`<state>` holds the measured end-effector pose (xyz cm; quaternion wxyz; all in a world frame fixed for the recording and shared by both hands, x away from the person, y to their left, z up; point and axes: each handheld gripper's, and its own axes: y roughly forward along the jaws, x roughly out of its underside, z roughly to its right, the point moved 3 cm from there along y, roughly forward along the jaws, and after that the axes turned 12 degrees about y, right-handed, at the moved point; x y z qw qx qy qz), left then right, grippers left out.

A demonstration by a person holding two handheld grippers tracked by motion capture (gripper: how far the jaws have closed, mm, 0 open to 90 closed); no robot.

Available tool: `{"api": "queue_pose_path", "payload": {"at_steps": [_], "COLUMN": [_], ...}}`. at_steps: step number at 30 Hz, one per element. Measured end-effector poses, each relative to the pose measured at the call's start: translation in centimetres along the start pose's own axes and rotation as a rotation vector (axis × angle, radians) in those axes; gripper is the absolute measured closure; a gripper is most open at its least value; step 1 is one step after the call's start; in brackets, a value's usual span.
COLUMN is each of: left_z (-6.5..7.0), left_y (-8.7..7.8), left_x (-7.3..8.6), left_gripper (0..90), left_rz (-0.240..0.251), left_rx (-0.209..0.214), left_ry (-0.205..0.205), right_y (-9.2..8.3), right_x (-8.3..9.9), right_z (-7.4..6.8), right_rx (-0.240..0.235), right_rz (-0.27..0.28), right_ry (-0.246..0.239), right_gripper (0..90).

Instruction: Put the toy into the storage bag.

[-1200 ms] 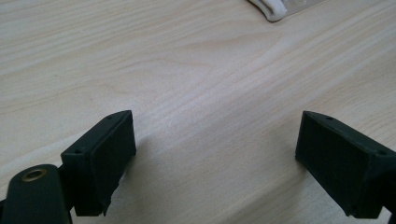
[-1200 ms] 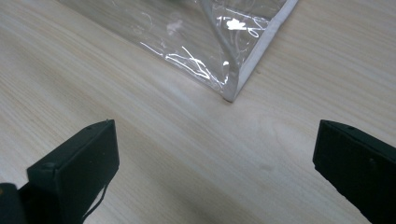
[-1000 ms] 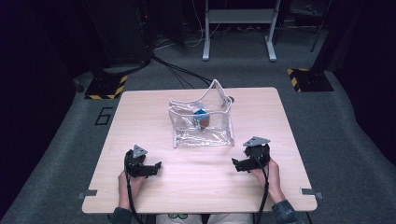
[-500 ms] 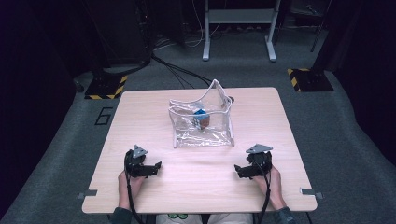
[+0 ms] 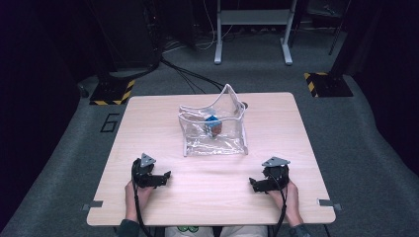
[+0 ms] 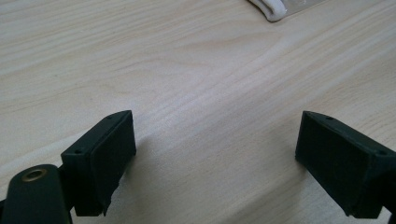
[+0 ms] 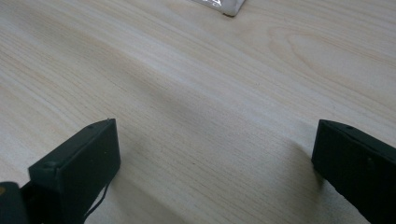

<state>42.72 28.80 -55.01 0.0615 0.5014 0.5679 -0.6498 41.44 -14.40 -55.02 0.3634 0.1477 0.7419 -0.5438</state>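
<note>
Left hand-held gripper (image 5: 165, 176): black body, grey three-cornered plate on top, black cable trailing back along the forearm. Right hand-held gripper (image 5: 253, 184): same build, same grey plate, black cable. Close up, jaws are matte black rectangular blocks with small screw holes near the corners; a brass-coloured insert sits in the left one's frame. Dark sleeve cuffs at both wrists.

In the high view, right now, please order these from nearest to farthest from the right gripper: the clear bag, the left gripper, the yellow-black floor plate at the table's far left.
From the right gripper:
1. The clear bag, at the table's middle, ahead and leftward.
2. The left gripper, across the near edge.
3. The yellow-black floor plate, on the floor beyond the table's far left corner.
</note>
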Motion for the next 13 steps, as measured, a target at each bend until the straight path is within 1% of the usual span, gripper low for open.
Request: {"api": "queue_pose_path", "payload": {"at_steps": [1, 4, 7, 11, 13], "left_z": [0.01, 0.01, 0.01, 0.02, 0.02], "left_y": [0.00, 0.00, 0.00, 0.00, -0.01], "left_x": [0.00, 0.00, 0.00, 0.00, 0.00], "left_gripper": [11.7, 11.7, 11.7, 11.7, 11.7], "left_rz": [0.000, 0.000, 0.001, 0.001, 0.000], "left_rx": [0.000, 0.000, -0.001, -0.002, -0.002], "left_ry": [0.000, -0.001, 0.000, 0.000, 0.003], "right_y": [-0.03, -0.04, -0.04, -0.05, -0.11], "right_x": [0.08, 0.13, 0.14, 0.16, 0.24], "right_z": [0.08, 0.04, 0.07, 0.07, -0.04], "right_rx": [-0.006, -0.005, -0.009, -0.005, 0.007], "right_rz": [0.000, -0.001, 0.000, 0.003, 0.004], "right_ry": [-0.015, -0.010, -0.017, -0.015, 0.000], "right_gripper": [0.4, 0.3, 0.2, 0.0, 0.0]}}
